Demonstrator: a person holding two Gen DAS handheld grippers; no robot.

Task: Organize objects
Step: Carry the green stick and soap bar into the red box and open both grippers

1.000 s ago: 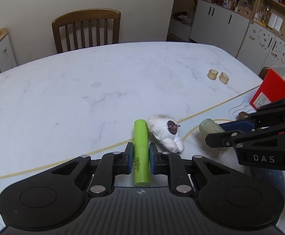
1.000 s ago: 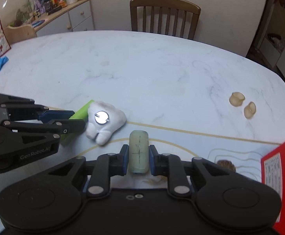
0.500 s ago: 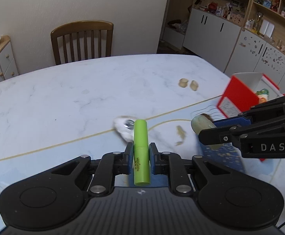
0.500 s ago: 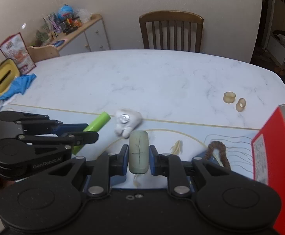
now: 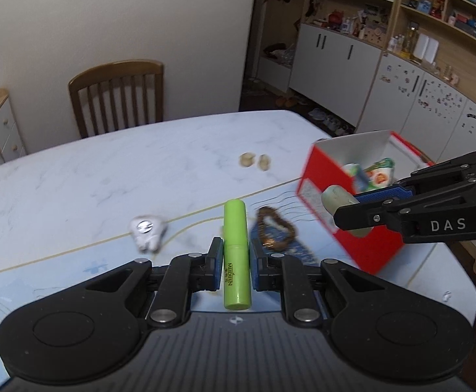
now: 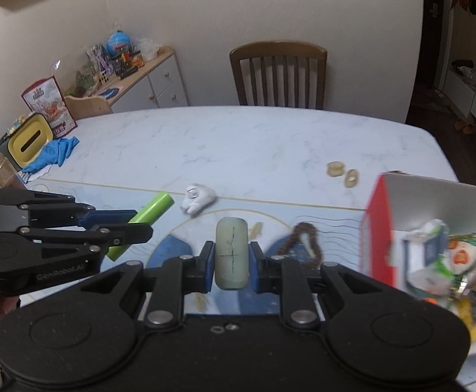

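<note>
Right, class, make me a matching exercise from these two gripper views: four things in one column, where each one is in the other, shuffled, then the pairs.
Things:
1. green tube
2. pale cylinder
3. white tooth-shaped toy
4. snack packets

Places:
A. inside the red box
B. lying on the table
C. clamped in the left gripper
D. clamped in the right gripper

Pairs: 1-C, 2-D, 3-B, 4-A

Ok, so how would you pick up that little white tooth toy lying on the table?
Both tongs are full now, so one must unload first. The tooth toy lies flat on the table, apart from its neighbours. I'd come straight down from above and pinch across its narrower middle, since its rounded lobes at the end would probably slip. Blur hides finer detail.
</note>
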